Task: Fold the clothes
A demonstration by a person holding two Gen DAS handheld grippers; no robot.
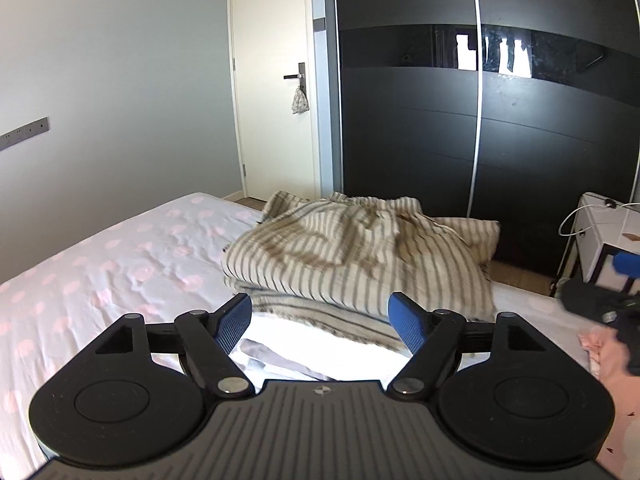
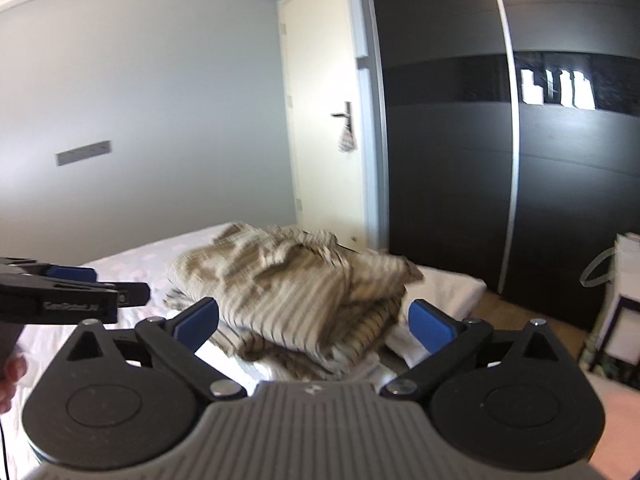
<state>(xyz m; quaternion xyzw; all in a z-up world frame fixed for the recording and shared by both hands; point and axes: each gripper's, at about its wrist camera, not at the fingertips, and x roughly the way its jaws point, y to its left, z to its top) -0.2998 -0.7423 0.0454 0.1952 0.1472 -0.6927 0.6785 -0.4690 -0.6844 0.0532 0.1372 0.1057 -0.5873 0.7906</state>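
A beige striped garment (image 1: pixel 348 252) lies loosely folded on top of a pile of folded clothes on the bed; it also shows in the right wrist view (image 2: pixel 304 292). White folded cloth (image 1: pixel 320 340) lies under it. My left gripper (image 1: pixel 322 320) is open and empty, just short of the pile. My right gripper (image 2: pixel 314 322) is open and empty, also just short of the pile. The left gripper shows side-on at the left of the right wrist view (image 2: pixel 72 292). The right gripper shows at the right edge of the left wrist view (image 1: pixel 608 300).
The bed (image 1: pixel 100 264) has a white sheet with pink dots. A pink cloth (image 1: pixel 612 364) lies at the right. A black sliding wardrobe (image 1: pixel 480 120) and a cream door (image 1: pixel 272 80) stand behind. A white side table (image 1: pixel 604 240) stands at the right.
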